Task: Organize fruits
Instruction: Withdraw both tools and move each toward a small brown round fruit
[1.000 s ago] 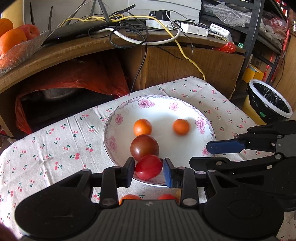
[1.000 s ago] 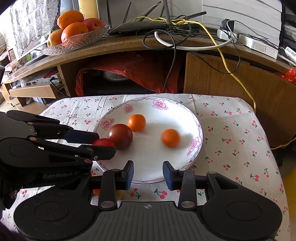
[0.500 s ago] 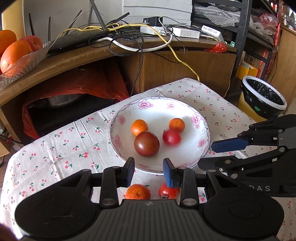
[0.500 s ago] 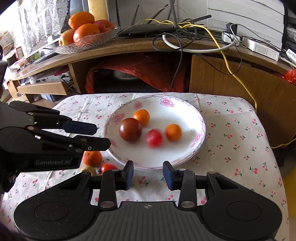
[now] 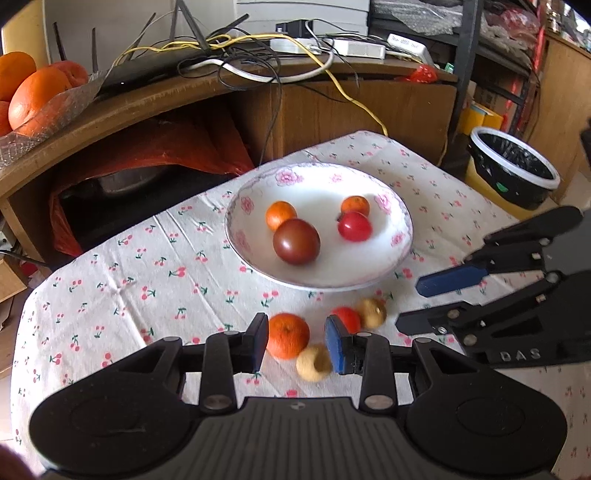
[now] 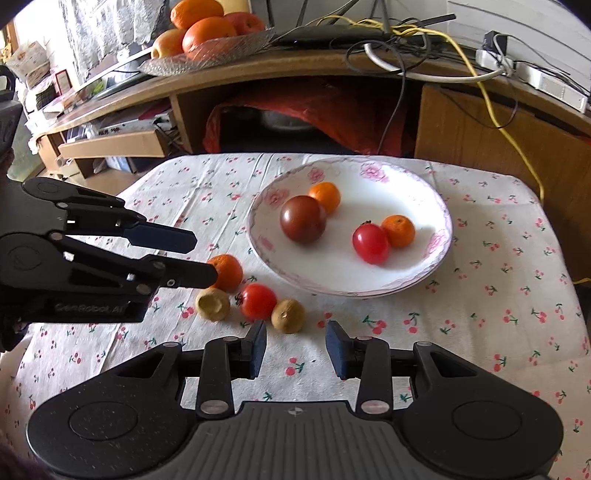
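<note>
1. Cherry-print cloth covers the table [image 6: 480, 302]; behind its far edge stands a wooden desk [image 6: 332, 70] strewn with cables, with a red cloth bundle under it.
2. Left claw [image 5: 297, 341]: jaws apart, gripping nothing, hovering low over the near edge of the table. A mandarin [image 5: 288, 335] and a tan round fruit [image 5: 313, 363] show in the gap between its blue pads.
3. Right claw [image 6: 296, 347]: jaws apart, empty, over bare cloth at the near edge.
4. Loose fruit on the cloth, near the front rim of the plate: the mandarin, touching or just beside the left claw's lower finger in the right wrist view; the tan fruit with a dimpled end; a red tomato [image 6: 258, 301]; a second tan fruit [image 6: 288, 316] just beside that tomato. All four lie close together.
5. White plate with pink flower rim [image 6: 436, 243], middle of the table, holding four pieces: a large dark maroon tomato [image 6: 303, 219], a small orange fruit [image 6: 325, 196] touching it on the far side, a red cherry tomato [image 6: 370, 243], and another small orange fruit [image 6: 398, 230] touching that one.
6. Glass dish of oranges and an apple [image 6: 207, 31], far left on the desk.
7. Bin with black liner [image 5: 513, 166], on the floor beyond the table's right edge.
</note>
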### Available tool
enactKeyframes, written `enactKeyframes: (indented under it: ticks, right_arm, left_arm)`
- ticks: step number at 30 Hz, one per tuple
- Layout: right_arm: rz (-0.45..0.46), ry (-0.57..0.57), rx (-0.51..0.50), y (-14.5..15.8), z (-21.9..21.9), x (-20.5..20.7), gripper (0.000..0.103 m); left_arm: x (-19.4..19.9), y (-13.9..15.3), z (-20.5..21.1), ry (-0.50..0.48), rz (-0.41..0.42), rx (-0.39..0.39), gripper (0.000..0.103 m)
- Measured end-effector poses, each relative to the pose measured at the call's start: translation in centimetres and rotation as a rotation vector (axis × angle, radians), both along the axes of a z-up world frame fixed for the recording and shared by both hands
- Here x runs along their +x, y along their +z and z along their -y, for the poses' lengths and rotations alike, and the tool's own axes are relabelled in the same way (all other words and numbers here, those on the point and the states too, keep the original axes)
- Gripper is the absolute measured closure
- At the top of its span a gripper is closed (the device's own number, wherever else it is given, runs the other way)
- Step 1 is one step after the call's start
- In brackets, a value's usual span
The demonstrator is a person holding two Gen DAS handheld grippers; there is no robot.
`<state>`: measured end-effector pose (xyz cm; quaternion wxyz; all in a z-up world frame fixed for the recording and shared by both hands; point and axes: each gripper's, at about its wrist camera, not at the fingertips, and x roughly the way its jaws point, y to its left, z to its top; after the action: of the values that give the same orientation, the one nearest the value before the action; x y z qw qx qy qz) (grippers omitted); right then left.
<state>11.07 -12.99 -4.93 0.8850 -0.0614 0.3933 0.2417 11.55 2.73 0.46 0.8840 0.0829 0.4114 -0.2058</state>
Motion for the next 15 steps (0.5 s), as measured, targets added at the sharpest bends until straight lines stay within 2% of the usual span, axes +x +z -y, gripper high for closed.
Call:
enactKeyframes:
  ticks: [15]
  right_arm:
    - [-0.01,0.043,-0.014,-1.3,-0.7,0.8,0.071]
  left_arm:
    - [-1.2,-1.8,0.6,-0.064,-0.055,0.034,0.061]
